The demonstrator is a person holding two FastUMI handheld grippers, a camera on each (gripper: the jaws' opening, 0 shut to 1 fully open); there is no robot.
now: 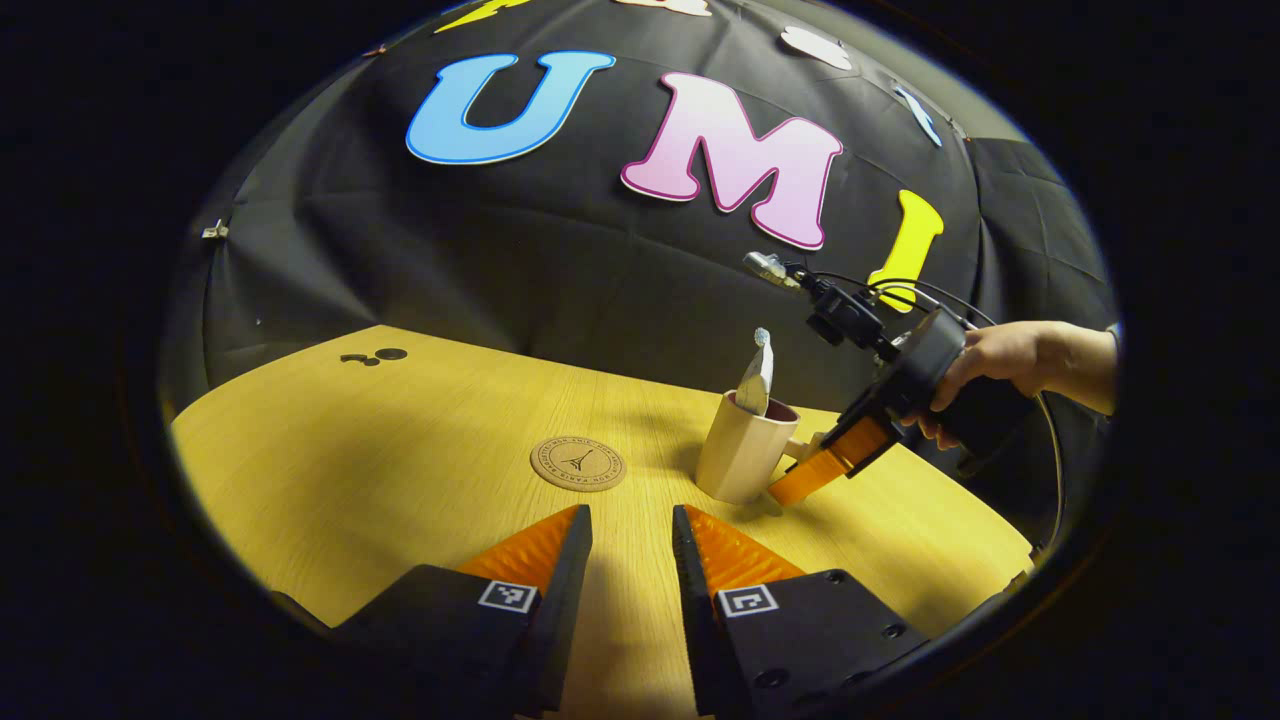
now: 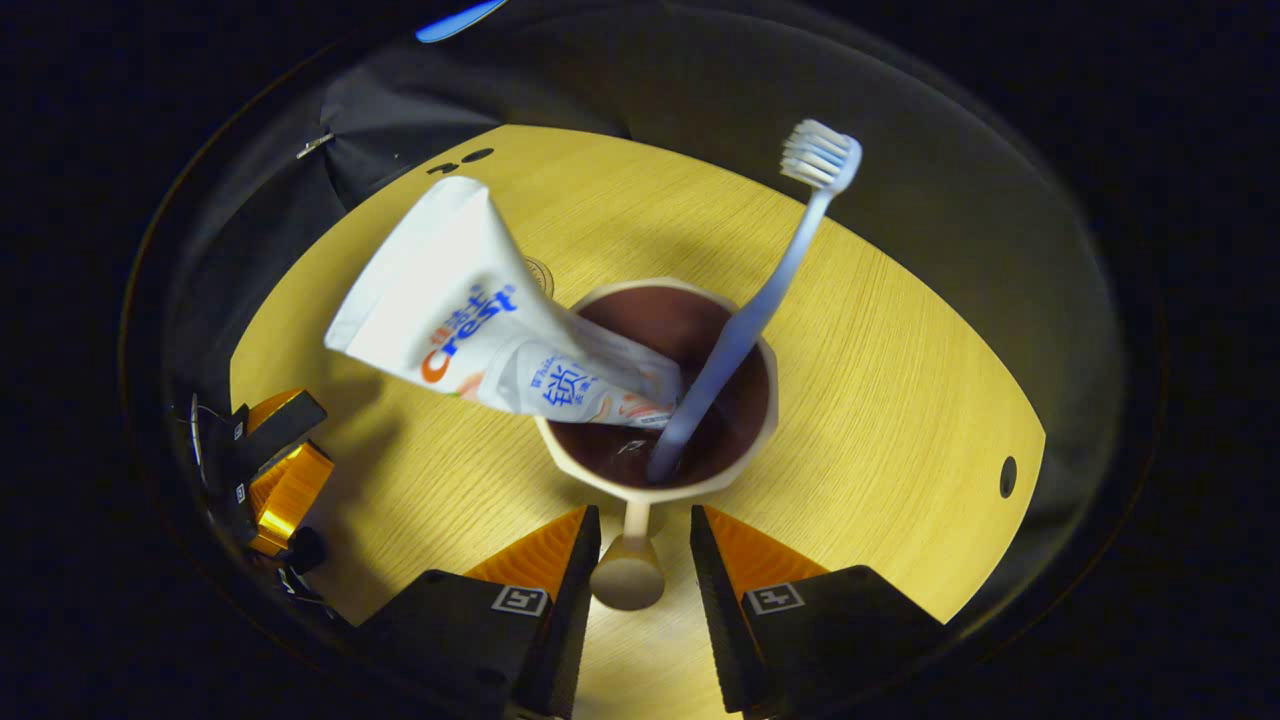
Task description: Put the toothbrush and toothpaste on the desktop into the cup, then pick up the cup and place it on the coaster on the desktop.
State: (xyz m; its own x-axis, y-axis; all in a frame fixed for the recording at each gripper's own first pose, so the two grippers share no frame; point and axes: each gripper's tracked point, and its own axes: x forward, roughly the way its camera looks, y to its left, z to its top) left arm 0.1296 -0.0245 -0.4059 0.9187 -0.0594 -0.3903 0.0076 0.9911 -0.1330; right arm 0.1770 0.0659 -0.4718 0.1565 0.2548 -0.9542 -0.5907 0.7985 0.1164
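Observation:
A beige cup (image 1: 742, 450) stands upright on the wooden desktop (image 1: 400, 470). The toothpaste tube (image 2: 470, 300) and the toothbrush (image 2: 760, 300) both lean inside the cup (image 2: 760, 420), sticking out above its rim. My right gripper (image 2: 640, 540) is open, its fingers on either side of the cup's handle (image 2: 628, 570), not clearly pressing on it. In the left gripper view the right gripper (image 1: 800, 480), held by a hand (image 1: 1010, 360), reaches the cup from the right. My left gripper (image 1: 630, 520) is open and holds nothing. The round coaster (image 1: 578, 463) lies just left of the cup.
The desktop's curved edge runs close on the right (image 1: 1000, 540). Small dark marks (image 1: 375, 356) sit at the table's far left corner. The left gripper (image 2: 270, 470) hovers low at the left of the right gripper view. A dark hole (image 2: 1008, 477) marks the tabletop.

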